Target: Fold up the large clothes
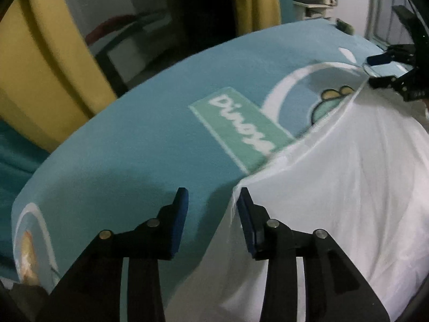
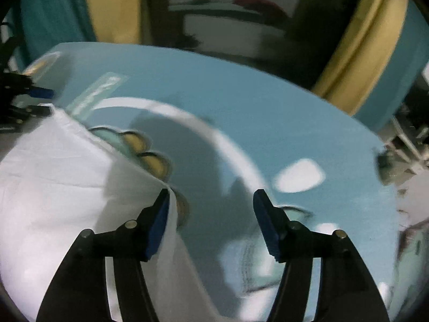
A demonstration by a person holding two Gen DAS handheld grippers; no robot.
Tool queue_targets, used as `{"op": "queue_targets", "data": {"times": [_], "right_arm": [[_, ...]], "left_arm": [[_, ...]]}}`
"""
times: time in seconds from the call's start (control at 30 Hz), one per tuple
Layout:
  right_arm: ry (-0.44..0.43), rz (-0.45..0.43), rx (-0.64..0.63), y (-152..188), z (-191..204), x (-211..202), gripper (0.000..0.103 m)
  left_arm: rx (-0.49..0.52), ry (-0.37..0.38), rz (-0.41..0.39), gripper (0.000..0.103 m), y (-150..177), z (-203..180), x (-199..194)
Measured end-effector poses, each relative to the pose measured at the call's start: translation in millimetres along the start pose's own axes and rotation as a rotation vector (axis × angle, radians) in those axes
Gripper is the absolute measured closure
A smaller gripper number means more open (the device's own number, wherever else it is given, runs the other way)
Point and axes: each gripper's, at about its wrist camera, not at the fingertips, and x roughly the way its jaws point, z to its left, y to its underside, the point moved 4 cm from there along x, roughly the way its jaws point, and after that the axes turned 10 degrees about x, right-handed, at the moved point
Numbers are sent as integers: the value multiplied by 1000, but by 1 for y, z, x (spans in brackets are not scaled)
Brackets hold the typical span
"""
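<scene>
A large white garment (image 1: 348,187) lies on a light-blue dinosaur-print bed cover (image 1: 134,147). My left gripper (image 1: 211,196) is open; the garment's corner touches its right finger. My right gripper (image 1: 380,71) shows at the far right of the left wrist view, at the garment's other corner. In the right wrist view the right gripper (image 2: 211,197) is open, and the white garment (image 2: 53,187) hangs against its left finger. The left gripper (image 2: 43,100) shows at the far left, at the garment's edge.
Yellow and teal curtains (image 1: 48,61) hang behind the bed. A dark chair or frame (image 1: 115,61) stands by the far edge. White furniture (image 1: 380,13) is at the back right. The bed cover (image 2: 268,120) extends ahead and to the right.
</scene>
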Motion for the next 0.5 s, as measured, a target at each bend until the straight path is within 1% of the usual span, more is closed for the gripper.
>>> {"op": "queue_targets", "data": {"times": [0.07,0.13,0.23,0.27,0.3,0.37,0.4,0.43,0.47,0.5], "right_arm": [[74,-12,3,-1,-14,-5,41],[83,-39,20,-2,-27,-13,41],[178,-101,68,-7,-53,-36,41],[191,-127,87,-7,-58,-46,41],[186,-151,113,-4,-62,-58,41],[130,-195,161,10,-65,-86,41],[96,-205,175,14,-63,-93,41],[34,-213,189,24,-59,-103,41],[-38,-215,192,36,-53,-111,41],[-87,-203,179,49,-46,-116,40]], "left_arm": [[-13,-23,-11,63,3,9,-6],[-26,-52,0,63,7,19,-8],[-69,-117,21,63,18,39,-13],[-89,-130,12,63,24,45,-20],[-103,-128,5,63,27,47,-26],[-141,-122,-28,62,38,51,-45],[-156,-110,-42,58,46,49,-54],[-167,-92,-47,52,53,46,-60],[-179,-72,-50,50,61,42,-65],[-188,-61,-43,49,69,38,-67]]}}
